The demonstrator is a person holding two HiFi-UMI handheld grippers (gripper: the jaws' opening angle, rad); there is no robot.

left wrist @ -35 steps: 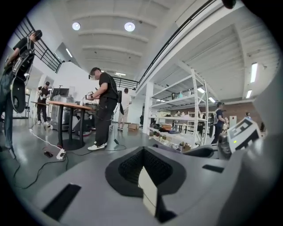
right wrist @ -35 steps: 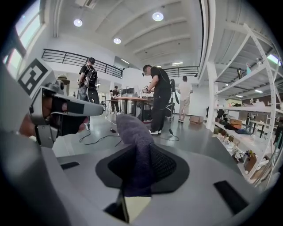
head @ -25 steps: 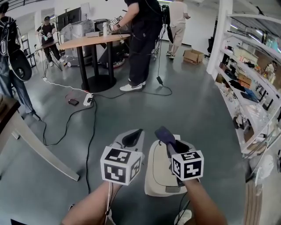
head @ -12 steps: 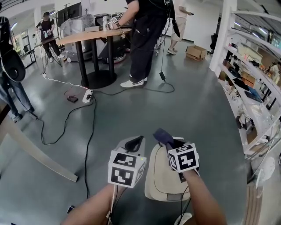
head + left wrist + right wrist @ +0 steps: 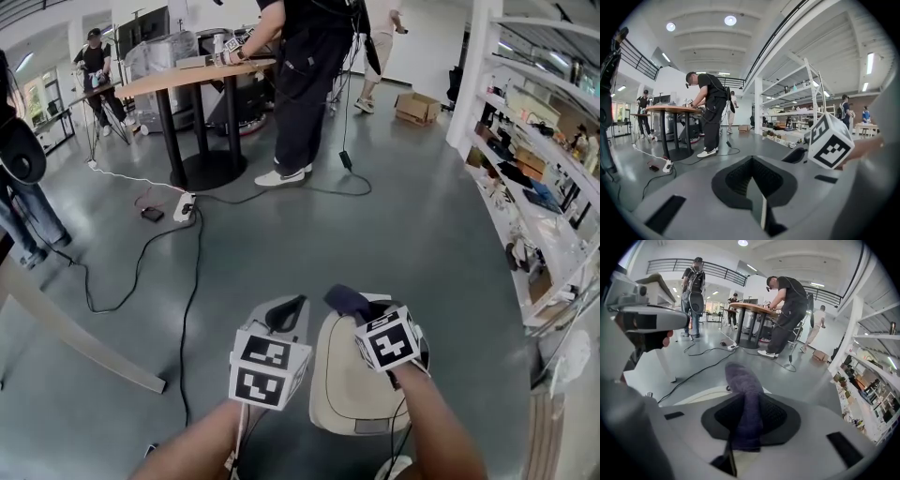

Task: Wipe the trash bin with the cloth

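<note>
A cream trash bin stands on the grey floor just below me; its pale lid edge shows past the jaws in the right gripper view. My right gripper hovers over the bin's far rim, shut on a dark purple cloth that sticks out forward between the jaws. The cloth shows as a dark fold at the bin's top edge. My left gripper hangs to the left of the bin, jaws shut with nothing between them.
Black cables and a power strip lie on the floor ahead left. A round table with a person stands farther off. Shelving runs along the right. A slanted white beam crosses at left.
My view has tipped down slightly. Both grippers have drifted toward me, the right one staying over the bin's far edge with the cloth.
</note>
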